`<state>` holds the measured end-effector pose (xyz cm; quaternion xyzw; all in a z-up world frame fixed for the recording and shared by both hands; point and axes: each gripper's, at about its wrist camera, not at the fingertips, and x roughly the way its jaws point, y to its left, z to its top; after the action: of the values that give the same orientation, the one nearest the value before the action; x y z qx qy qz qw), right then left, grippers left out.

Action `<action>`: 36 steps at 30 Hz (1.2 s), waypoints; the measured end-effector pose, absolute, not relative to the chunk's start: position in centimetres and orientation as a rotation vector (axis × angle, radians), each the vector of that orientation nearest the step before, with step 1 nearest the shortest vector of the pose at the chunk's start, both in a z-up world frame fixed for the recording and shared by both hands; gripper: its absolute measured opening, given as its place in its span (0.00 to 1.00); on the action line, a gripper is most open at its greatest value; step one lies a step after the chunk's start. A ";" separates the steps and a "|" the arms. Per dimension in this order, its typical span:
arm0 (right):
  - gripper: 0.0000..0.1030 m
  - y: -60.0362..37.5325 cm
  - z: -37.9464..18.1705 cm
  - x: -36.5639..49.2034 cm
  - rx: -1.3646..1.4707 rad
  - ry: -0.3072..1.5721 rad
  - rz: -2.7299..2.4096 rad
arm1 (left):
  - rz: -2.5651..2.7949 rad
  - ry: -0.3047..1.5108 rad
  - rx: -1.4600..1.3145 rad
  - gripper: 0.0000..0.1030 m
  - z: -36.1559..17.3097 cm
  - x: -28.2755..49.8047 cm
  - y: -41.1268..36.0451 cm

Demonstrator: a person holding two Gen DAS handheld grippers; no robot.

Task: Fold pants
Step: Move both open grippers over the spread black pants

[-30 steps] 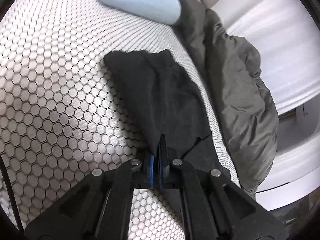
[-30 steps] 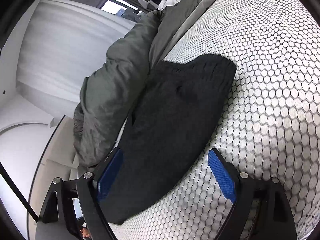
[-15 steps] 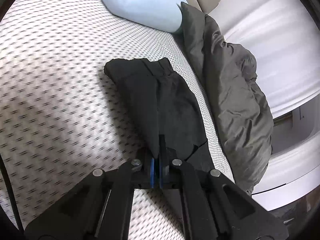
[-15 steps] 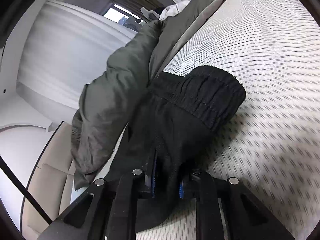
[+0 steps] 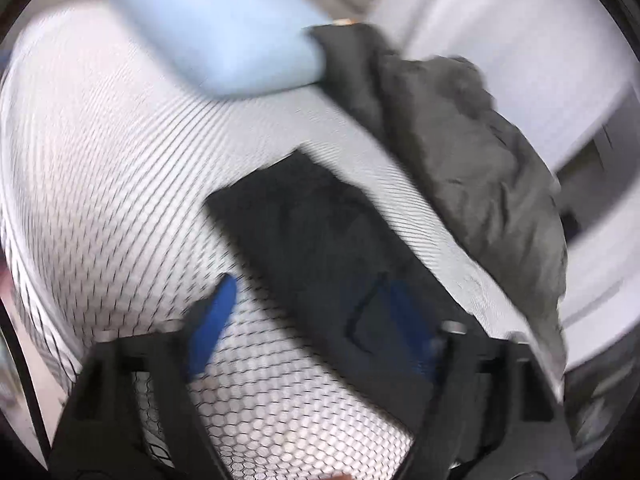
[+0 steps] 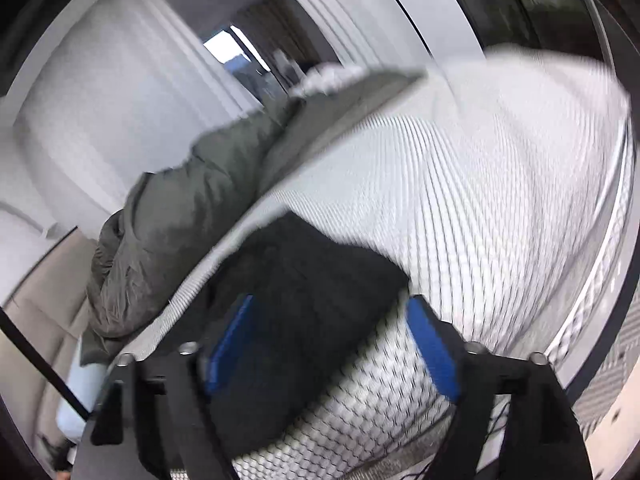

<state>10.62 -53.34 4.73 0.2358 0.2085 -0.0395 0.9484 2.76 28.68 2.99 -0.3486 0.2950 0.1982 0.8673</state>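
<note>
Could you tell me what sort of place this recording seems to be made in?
Most likely a bedroom: the black pants lie on a bed's honeycomb-patterned sheet, with a pale blue pillow and a rumpled grey duvet alongside.

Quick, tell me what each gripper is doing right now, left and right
Left gripper: open, jaws just opened, off the black pants.
Right gripper: open, jaws just opened, holding nothing; pants below.

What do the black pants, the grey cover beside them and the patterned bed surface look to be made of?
Black pants: soft matte cloth, probably knit or cotton, lying limp and flat; blur hides the weave. Grey cover: looks like padded, puffy fabric with a faint sheen and crumpled folds. Bed surface: white textile printed or quilted with a dark honeycomb pattern; which one, I cannot tell.
</note>
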 end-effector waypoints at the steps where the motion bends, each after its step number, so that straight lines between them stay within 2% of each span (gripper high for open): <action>1: 0.98 -52.8 5.4 10.6 0.468 0.412 -0.062 | 0.382 0.634 -0.679 0.94 3.9 3.5 28.1; 2: 1.00 -51.7 6.3 11.0 0.453 0.402 -0.015 | 0.346 0.651 -0.634 0.99 4.6 4.3 27.6; 6: 1.00 -47.0 7.2 14.2 0.413 0.464 0.151 | 0.177 0.718 -0.445 0.99 6.2 8.6 25.6; 10: 1.00 -41.8 5.2 19.2 0.385 0.565 0.312 | 0.034 0.816 -0.177 0.99 6.1 13.5 23.0; 16: 1.00 -36.5 2.1 23.4 0.291 0.708 0.407 | -0.065 0.935 0.230 0.99 4.4 19.8 20.0; 23: 1.00 -34.2 1.4 23.2 0.223 0.721 0.461 | -0.272 1.065 0.437 0.93 1.7 23.6 17.6; 24: 1.00 -34.0 1.3 23.4 0.215 0.723 0.454 | -0.297 1.083 0.484 0.90 1.3 24.1 17.2; 26: 1.00 -33.1 1.7 24.2 0.207 0.734 0.456 | -0.334 1.119 0.530 0.72 0.4 24.7 16.7; 31: 1.00 -32.7 1.5 23.8 0.182 0.741 0.454 | -0.431 1.240 0.513 0.42 -1.5 26.4 17.4; 32: 1.00 -32.7 1.5 23.8 0.183 0.744 0.452 | -0.436 1.249 0.488 0.25 -1.5 26.8 17.8; 33: 1.00 -32.9 1.5 23.7 0.183 0.744 0.451 | -0.438 1.247 0.475 0.17 -1.3 27.0 18.0; 35: 1.00 -33.1 1.4 23.8 0.183 0.746 0.443 | -0.454 1.226 0.474 0.06 -0.6 26.6 18.2; 36: 1.00 -33.2 1.4 23.8 0.185 0.747 0.437 | -0.465 1.212 0.480 0.05 -0.1 26.3 18.2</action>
<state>23.82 -33.21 1.38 0.0895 0.3614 0.2115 0.9037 26.32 18.23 -0.11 0.2213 0.5590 -0.2144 0.7698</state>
